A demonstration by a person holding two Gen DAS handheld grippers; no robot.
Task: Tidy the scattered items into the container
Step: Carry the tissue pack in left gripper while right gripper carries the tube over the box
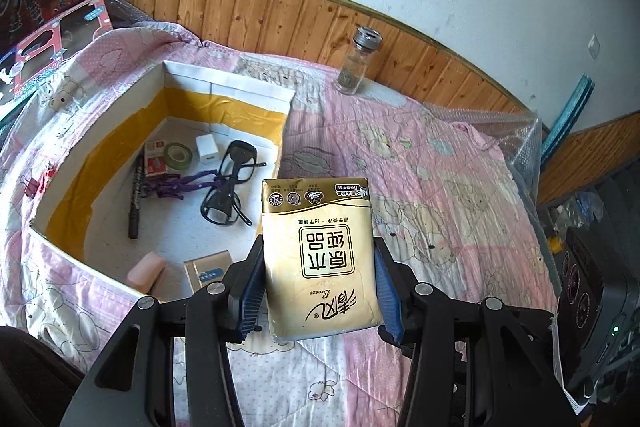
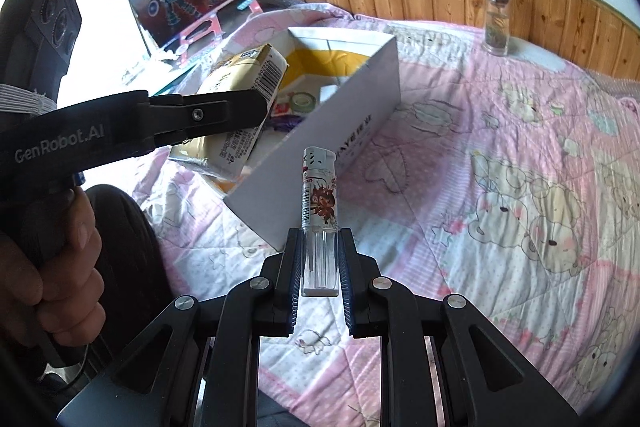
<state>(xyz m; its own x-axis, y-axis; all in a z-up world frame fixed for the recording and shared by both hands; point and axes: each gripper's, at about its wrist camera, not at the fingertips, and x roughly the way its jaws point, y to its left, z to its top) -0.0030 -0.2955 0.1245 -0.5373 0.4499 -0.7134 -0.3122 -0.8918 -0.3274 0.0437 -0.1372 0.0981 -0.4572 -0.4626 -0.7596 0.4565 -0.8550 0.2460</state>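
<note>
Two grips: left gripper (image 1: 319,281) pinches a "Breeze" tissue pack (image 1: 320,259), right gripper (image 2: 320,269) a lighter (image 2: 319,219).

Glossy gold plastic wrap on the tissue pack (image 1: 320,259), creased and catching light; clear hard plastic on the lighter (image 2: 319,223), its printed sleeve smooth. Matt white cardboard for the box (image 1: 224,83); soft quilted cloth on the bed cover (image 1: 432,187); varnished wood panelling (image 1: 280,15); clear glass jar (image 1: 354,67) under a dull metal cap.
</note>
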